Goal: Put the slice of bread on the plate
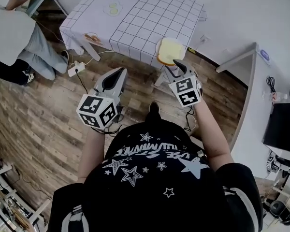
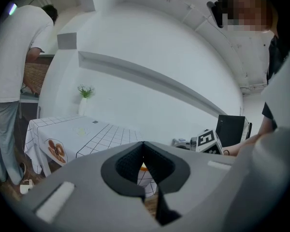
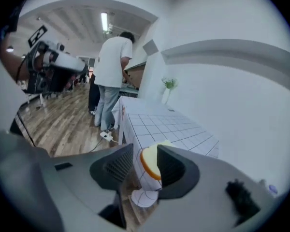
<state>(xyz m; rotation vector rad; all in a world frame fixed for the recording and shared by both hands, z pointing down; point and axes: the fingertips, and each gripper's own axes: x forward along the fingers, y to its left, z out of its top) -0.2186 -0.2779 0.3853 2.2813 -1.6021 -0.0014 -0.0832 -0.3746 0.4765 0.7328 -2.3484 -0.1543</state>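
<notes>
a desk (image 1: pixel 135 13) under a white tablecloth (image 1: pixel 169 8) with a dark grid stands on a wooden floor (image 1: pixel 34 115). a power strip (image 1: pixel 76 67) with cables lies on the floor by the desk's left side, and a person in a white top (image 1: pixel 9 33) bends over beyond it, well apart from the grippers. a pale yellow-green item (image 1: pixel 113 8) sits mid-desk, too small to tell, and a brown print (image 1: pixel 92 38) shows on the cloth's hanging side. in the left gripper view a small vase (image 2: pixel 82 104) with green sprigs stands at the desk's far end by the wall. a black monitor (image 1: pixel 282 127) shows at the right edge. white lettering on the wearer's black star-printed shirt (image 1: pixel 154 168) is upside down and not readable. the slice of bread (image 1: pixel 170 50) lies flat at the desk's near corner, on what looks like a white plate (image 1: pixel 159 52) whose rim shows only at its left. the right gripper (image 1: pixel 178 65) hovers just beside it, jaws spread wide, the slice showing through the gap beyond them, pads not pressing on it. the left gripper (image 1: pixel 121 71) hangs over the floor short of the desk, jaws pressed together at the tips and empty.
</notes>
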